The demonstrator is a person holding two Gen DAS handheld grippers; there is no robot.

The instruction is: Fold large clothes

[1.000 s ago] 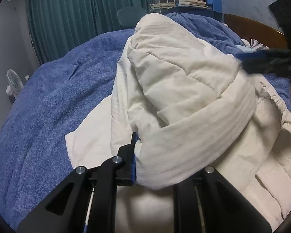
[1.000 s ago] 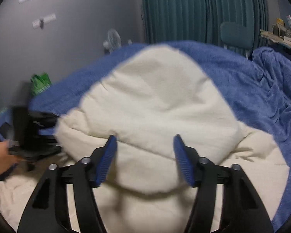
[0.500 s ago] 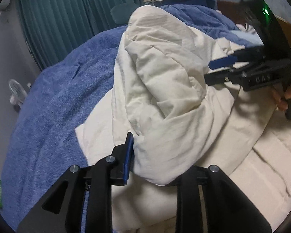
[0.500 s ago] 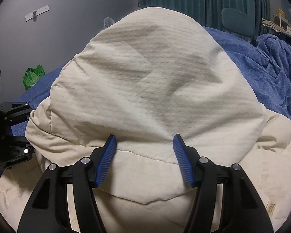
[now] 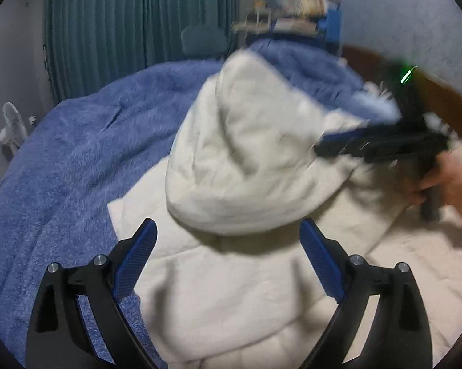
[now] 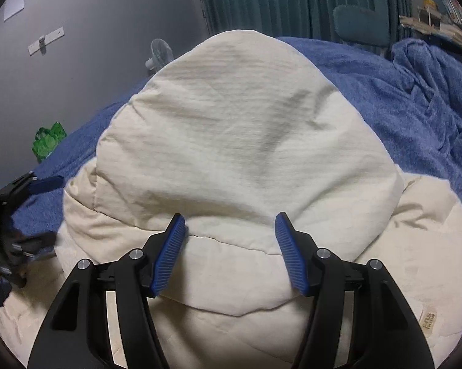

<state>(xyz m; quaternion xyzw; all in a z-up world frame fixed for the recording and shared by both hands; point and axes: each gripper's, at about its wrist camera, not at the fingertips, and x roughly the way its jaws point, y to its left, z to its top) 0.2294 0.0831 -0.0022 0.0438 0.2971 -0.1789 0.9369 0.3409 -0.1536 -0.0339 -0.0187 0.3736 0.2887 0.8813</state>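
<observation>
A large cream quilted comforter [image 5: 249, 160] lies on the bed, its upper part folded over into a puffy hump, also seen in the right wrist view [image 6: 243, 141]. My left gripper [image 5: 227, 240] is open and empty, just in front of the hump's lower edge. My right gripper [image 6: 229, 233] is open and empty, its fingers standing close over the fold's edge. In the left wrist view the right gripper [image 5: 381, 144] shows blurred at the right, held by a hand. In the right wrist view the left gripper [image 6: 30, 184] shows at the left edge.
A blue fleece blanket [image 5: 77, 153] covers the bed under the comforter and bunches at the far right [image 6: 431, 98]. A wooden headboard [image 5: 440, 92], teal curtains [image 5: 138, 18], a chair [image 6: 363, 27], a small fan [image 5: 10, 126], a cluttered shelf [image 5: 298, 15] and a green bag [image 6: 47, 141] surround the bed.
My left gripper has let go of the comforter and opened wide; the folded hump now rests on the bed. The right gripper stays open and has shifted little.
</observation>
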